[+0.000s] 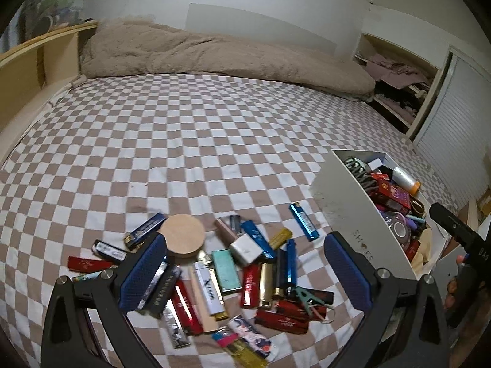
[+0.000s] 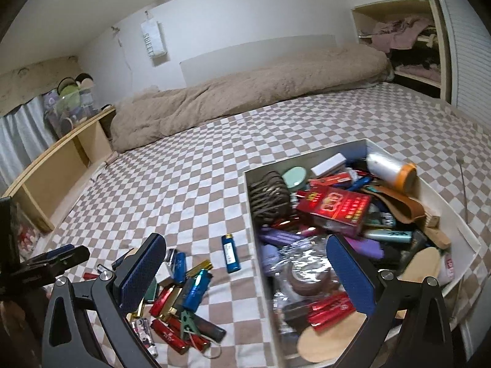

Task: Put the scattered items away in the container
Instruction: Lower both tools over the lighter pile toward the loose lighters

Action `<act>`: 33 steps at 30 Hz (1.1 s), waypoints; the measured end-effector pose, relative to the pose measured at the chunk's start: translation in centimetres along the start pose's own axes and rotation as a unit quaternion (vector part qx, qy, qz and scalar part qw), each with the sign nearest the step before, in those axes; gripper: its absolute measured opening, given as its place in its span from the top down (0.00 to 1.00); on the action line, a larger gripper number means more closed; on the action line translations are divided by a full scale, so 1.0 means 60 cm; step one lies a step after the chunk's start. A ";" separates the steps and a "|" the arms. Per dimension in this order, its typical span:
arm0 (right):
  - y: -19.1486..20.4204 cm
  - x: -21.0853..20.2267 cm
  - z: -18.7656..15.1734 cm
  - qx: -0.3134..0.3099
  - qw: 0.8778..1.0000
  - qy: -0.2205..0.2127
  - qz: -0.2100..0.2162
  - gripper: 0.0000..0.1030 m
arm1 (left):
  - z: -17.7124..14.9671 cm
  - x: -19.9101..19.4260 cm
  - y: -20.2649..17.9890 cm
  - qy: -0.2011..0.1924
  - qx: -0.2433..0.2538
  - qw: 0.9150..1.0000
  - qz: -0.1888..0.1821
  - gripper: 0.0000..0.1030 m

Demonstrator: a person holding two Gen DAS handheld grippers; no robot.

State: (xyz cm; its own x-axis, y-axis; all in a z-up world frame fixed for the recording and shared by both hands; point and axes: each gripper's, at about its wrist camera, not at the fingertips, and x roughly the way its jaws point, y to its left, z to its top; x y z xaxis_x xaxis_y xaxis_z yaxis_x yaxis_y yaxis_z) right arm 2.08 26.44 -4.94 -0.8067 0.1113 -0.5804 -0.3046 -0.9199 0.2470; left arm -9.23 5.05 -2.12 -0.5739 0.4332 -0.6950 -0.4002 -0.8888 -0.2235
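Left tongs: released, empty, above the pile of scattered lighters on the checked bed sheet.
Right tongs: released, empty, straddling the near wall of the white cardboard box.
Hidden: box's lower contents blurred.
Blue lighter: lies alone beside the box, long axis pointing away from the camera.

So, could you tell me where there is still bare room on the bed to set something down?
Most of the checkered sheet is bare, from the beige blanket down to the lighter pile. A narrower bare strip runs between the pile and the white box, holding only one blue lighter. The box is heaped full.
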 end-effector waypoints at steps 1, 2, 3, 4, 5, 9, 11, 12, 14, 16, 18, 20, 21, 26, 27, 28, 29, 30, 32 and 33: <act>0.006 0.002 -0.001 -0.003 1.000 0.002 0.001 0.00 | -0.003 -0.001 0.007 -0.001 -0.005 1.000 0.000 0.00; 0.014 0.005 -0.002 -0.007 1.000 0.004 0.002 0.00 | -0.005 -0.001 0.015 -0.001 -0.011 1.000 0.000 0.00; 0.021 0.008 -0.002 -0.011 1.000 0.005 0.003 0.00 | -0.006 -0.002 0.023 -0.001 -0.016 1.000 0.000 0.00; 0.027 0.010 -0.002 -0.015 1.000 0.006 0.003 0.00 | -0.007 -0.002 0.030 -0.001 -0.019 1.000 0.001 0.00; 0.035 0.013 -0.002 -0.019 1.000 0.008 0.004 0.00 | -0.008 -0.003 0.037 -0.001 -0.022 1.000 0.002 0.00; 0.061 0.022 -0.005 -0.028 0.999 0.011 0.013 0.00 | -0.012 -0.005 0.062 -0.001 -0.029 1.000 0.011 0.00; 0.071 0.028 -0.007 -0.027 0.999 0.018 0.027 0.00 | -0.015 -0.006 0.073 -0.001 -0.031 0.999 0.015 0.00; 0.077 0.031 -0.009 -0.026 0.999 0.023 0.035 0.00 | -0.016 -0.007 0.079 -0.001 -0.032 0.999 0.017 0.00; 0.086 0.036 -0.012 -0.027 0.998 0.029 0.043 0.00 | -0.018 -0.008 0.090 -0.002 -0.034 0.999 0.024 0.00; 0.095 0.041 -0.015 -0.031 0.998 0.034 0.046 0.00 | -0.020 -0.008 0.101 -0.004 -0.037 0.999 0.028 0.00; 0.103 0.046 -0.018 -0.035 0.998 0.036 0.045 0.00 | -0.021 -0.008 0.111 -0.004 -0.041 0.999 0.028 0.00; 0.107 0.051 -0.020 -0.036 0.998 0.040 0.046 0.00 | -0.022 -0.007 0.118 -0.004 -0.044 0.999 0.028 0.00; 0.109 0.052 -0.022 -0.036 0.997 0.042 0.046 0.00 | -0.023 -0.007 0.121 -0.004 -0.045 0.999 0.029 0.00; 0.121 0.057 -0.032 -0.041 0.997 0.048 0.049 0.00 | -0.029 -0.015 0.132 -0.017 -0.040 0.998 0.048 0.00; 0.122 0.058 -0.034 -0.042 0.997 0.049 0.050 0.00 | -0.031 -0.017 0.134 -0.022 -0.039 0.998 0.052 0.00; 0.124 0.059 -0.036 -0.044 0.997 0.050 0.051 0.00 | -0.033 -0.019 0.135 -0.027 -0.037 0.997 0.057 0.00; 0.125 0.059 -0.038 -0.045 0.996 0.051 0.051 0.00 | -0.035 -0.021 0.135 -0.033 -0.033 0.997 0.062 0.00; 0.126 0.060 -0.040 -0.046 0.996 0.052 0.052 0.00 | -0.038 -0.022 0.134 -0.039 -0.026 0.997 0.067 0.00; 0.129 0.063 -0.045 -0.049 0.996 0.055 0.055 0.00 | -0.043 -0.021 0.131 -0.043 -0.012 0.997 0.071 0.00; 0.130 0.064 -0.050 -0.051 0.995 0.057 0.057 0.00 | -0.046 -0.020 0.129 -0.042 -0.006 0.997 0.070 0.00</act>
State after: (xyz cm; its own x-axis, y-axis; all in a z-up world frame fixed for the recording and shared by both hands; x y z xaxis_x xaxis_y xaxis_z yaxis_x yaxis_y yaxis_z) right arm -1.90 18.58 -7.57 -0.7687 -0.0336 -0.6387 -0.1574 -0.9580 0.2398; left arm -9.68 -2.78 -4.89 -0.6816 0.3145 -0.6607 -0.3038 -0.9431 -0.1356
